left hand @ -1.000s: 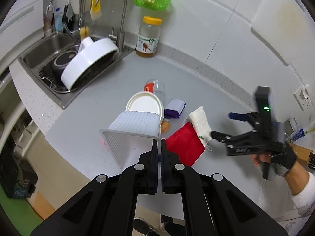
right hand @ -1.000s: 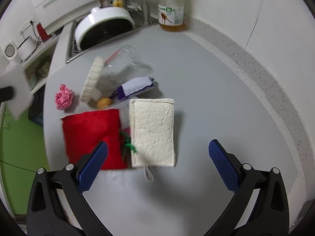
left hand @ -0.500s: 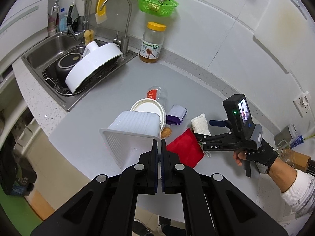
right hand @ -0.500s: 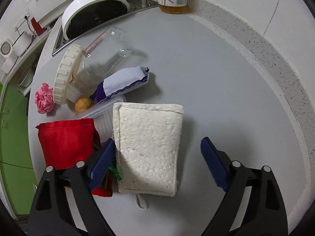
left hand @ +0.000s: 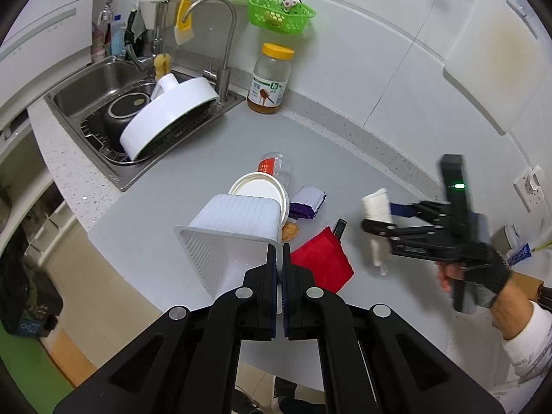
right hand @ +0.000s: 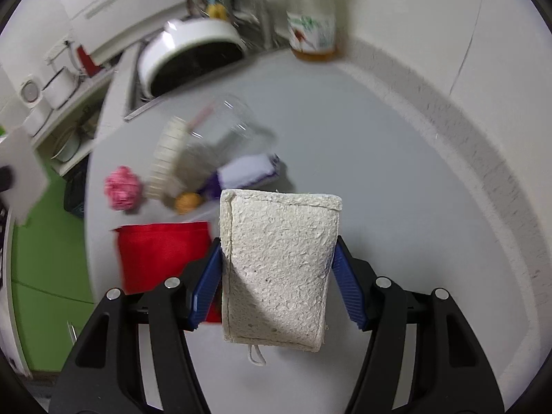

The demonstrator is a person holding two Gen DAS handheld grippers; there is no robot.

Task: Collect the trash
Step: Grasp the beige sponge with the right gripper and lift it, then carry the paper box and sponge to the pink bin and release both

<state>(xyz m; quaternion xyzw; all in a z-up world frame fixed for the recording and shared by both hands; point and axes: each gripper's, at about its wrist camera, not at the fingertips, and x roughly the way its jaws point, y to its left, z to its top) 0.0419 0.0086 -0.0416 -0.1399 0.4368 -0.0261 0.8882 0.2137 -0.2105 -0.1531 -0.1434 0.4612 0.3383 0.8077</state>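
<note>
right wrist view is smeared past the fingers: the clear jar (right hand: 220, 127), pink ball (right hand: 122, 188) and honey jar (right hand: 312, 22) are all blurry. the loofah pad (right hand: 279, 269) covers the counter between the jaws and part of the red cloth (right hand: 162, 255). the left gripper (left hand: 279, 272) hides the white bin's (left hand: 234, 234) near wall.

sink (left hand: 86, 93) | white pot (left hand: 169, 117) (tilted in sink) | honey jar (left hand: 270, 79) by wall | green basket (left hand: 279, 13)
</note>
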